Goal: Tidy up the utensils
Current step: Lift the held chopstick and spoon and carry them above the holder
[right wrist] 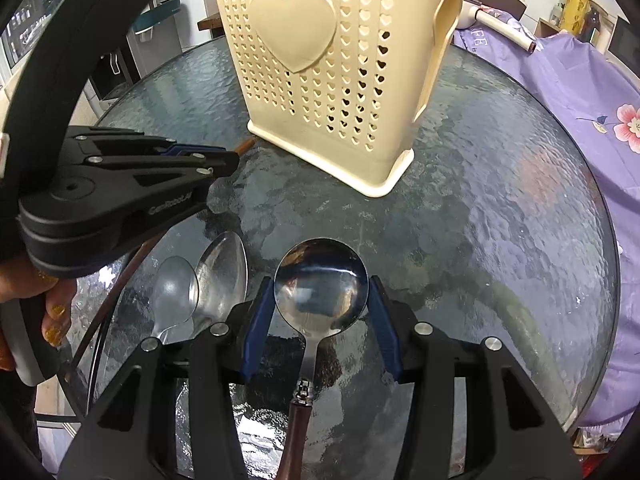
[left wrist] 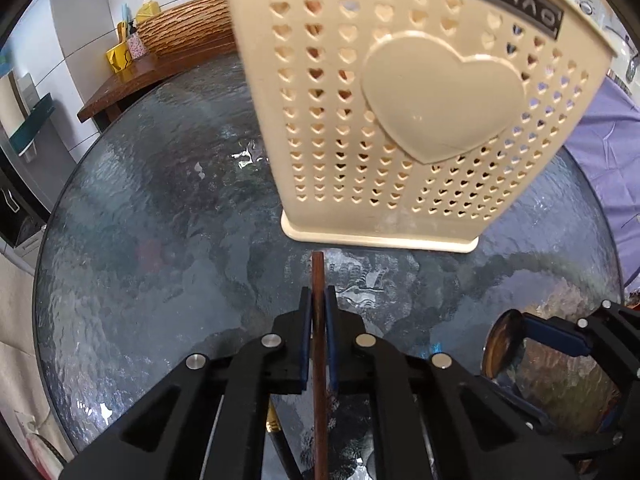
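two handheld grippers over a round glass table, each clamped on a utensil.

the left gripper (left wrist: 319, 312) is closed tight on a brown chopstick (left wrist: 319, 364). the right gripper (right wrist: 320, 312) pinches the bowl of a round wooden-handled spoon (right wrist: 320, 280). two more metal spoons (right wrist: 208, 284) lie just left of it. a cream utensil holder (right wrist: 320, 80) with heart-shaped holes stands upright farther back on the glass table (right wrist: 500, 220).

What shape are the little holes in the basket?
Little hearts, in rows all over the cream basket. They show best in the left wrist view.
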A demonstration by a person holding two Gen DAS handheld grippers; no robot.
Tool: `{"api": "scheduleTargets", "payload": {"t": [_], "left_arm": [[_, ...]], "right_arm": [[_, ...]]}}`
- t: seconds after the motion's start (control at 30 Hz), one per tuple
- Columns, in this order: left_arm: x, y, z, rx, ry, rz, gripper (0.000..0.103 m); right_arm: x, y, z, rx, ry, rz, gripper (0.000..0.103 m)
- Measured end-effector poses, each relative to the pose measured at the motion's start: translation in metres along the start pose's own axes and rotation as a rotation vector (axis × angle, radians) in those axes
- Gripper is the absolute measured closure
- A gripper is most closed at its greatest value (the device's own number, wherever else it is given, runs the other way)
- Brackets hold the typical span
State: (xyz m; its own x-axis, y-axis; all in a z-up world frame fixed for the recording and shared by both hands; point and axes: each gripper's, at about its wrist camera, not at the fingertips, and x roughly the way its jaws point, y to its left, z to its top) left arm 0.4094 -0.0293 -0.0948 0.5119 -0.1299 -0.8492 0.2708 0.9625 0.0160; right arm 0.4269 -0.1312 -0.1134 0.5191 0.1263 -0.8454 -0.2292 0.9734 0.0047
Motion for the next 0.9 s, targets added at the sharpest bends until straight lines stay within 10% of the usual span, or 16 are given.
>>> {"api": "scheduleTargets", "payload": {"t": [0.9], "left_arm": [[-0.159, 0.022, -0.014, -0.082, -0.373, -0.023, 0.096]], "right_arm": [[-0.105, -0.021, 0.005, 0.034, -0.286, 0.127, 0.055]]}}
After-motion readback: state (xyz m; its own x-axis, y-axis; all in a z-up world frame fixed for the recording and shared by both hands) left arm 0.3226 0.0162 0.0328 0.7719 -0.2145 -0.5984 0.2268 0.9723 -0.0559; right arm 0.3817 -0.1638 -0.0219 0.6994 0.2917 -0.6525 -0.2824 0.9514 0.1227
